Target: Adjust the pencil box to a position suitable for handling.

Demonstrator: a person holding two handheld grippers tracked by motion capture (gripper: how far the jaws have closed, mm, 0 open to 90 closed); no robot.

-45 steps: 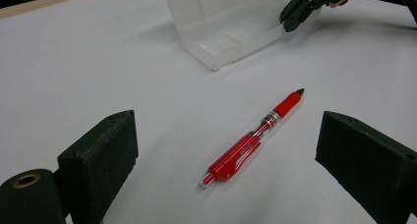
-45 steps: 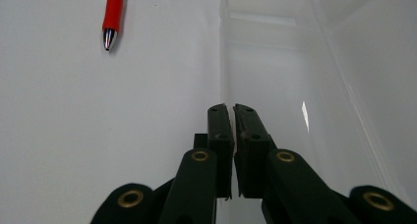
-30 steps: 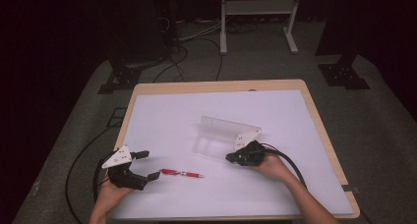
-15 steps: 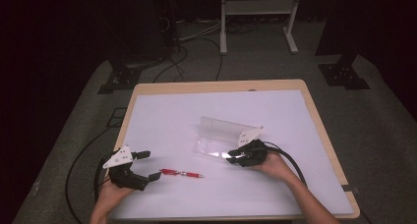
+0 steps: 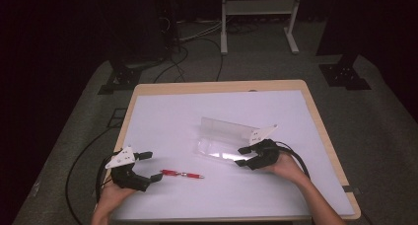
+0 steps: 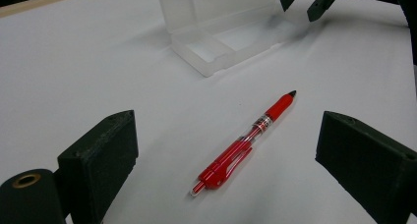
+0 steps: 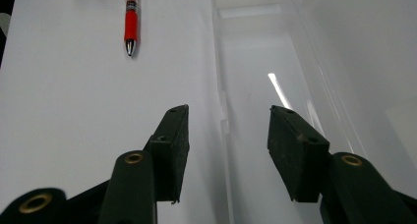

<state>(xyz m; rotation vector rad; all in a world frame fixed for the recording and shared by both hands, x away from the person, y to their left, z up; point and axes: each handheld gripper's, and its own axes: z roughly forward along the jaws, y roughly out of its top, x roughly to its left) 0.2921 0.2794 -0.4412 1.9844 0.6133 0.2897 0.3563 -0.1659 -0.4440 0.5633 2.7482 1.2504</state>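
Observation:
A red pen [image 5: 181,174] lies on the white table [image 5: 167,121] near the front left. My left gripper [image 5: 152,166] stands open just left of it; in the left gripper view the pen [image 6: 246,143] lies between and slightly beyond the wide-apart jaws of this gripper [image 6: 228,135]. A clear plastic case [image 5: 224,141] lies open in the middle, lid upright behind its tray. My right gripper [image 5: 241,156] is open at the case's right end. In the right gripper view the jaws of this gripper [image 7: 228,130] straddle the tray's near wall [image 7: 222,111], holding nothing.
The wooden table edge [image 5: 325,136] runs along the right side. Cables [image 5: 79,166] trail off the left of the table to the floor. A white stand [image 5: 256,18] and dark equipment bases stand behind the table.
The right gripper has edged left to the end of the case's tray, jaws open. The left gripper and the pen have stayed where they were.

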